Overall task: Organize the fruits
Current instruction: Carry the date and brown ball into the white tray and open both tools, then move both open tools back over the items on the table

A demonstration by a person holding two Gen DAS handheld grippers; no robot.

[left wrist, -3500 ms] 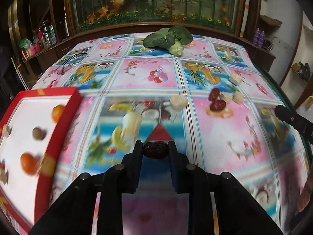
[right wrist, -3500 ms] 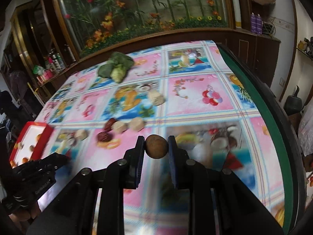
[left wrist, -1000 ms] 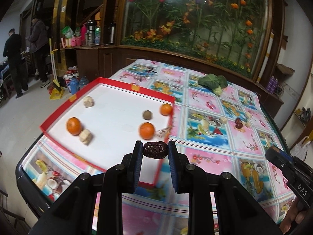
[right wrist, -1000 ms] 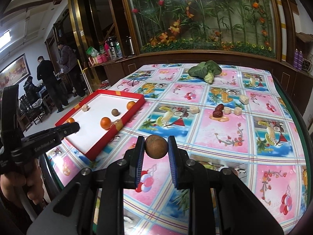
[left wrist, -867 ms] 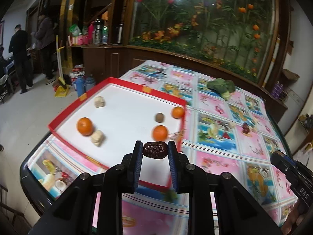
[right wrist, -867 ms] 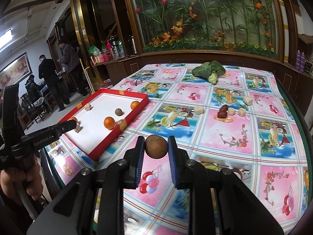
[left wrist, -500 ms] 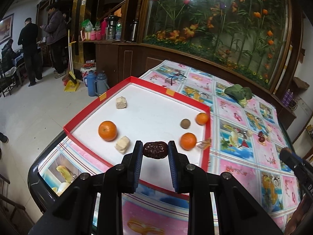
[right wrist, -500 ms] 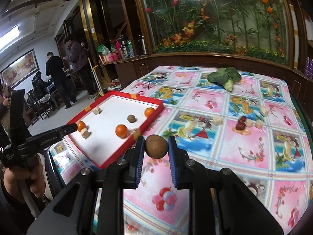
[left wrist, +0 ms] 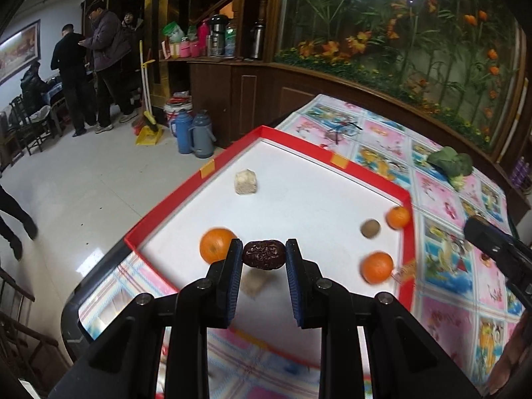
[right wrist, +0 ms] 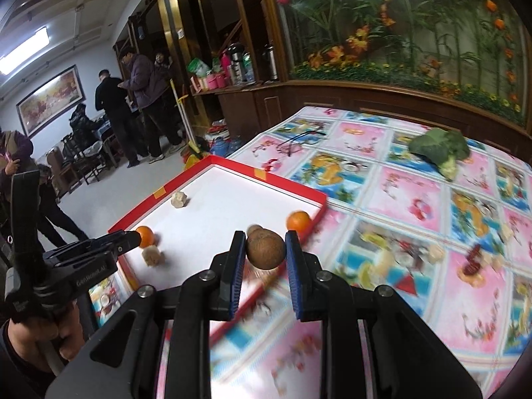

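My left gripper is shut on a dark red wrinkled date, held above the near part of the red-rimmed white tray. In that tray lie three oranges, a small brown round fruit and a pale beige lump. My right gripper is shut on a brown round fruit over the tray's near right rim. The left gripper shows at the left edge of the right wrist view, over the tray's near corner. More dates and pale pieces lie on the tablecloth.
A leafy green vegetable lies at the far side of the flowered tablecloth. The table's left edge drops to a tiled floor with thermos flasks, a broom and several people standing beyond. A wooden cabinet and plant display back the table.
Both grippers have swung left toward the tray, still gripping their fruits. The tray now fills the middle of both views and the right gripper has reached its near rim.
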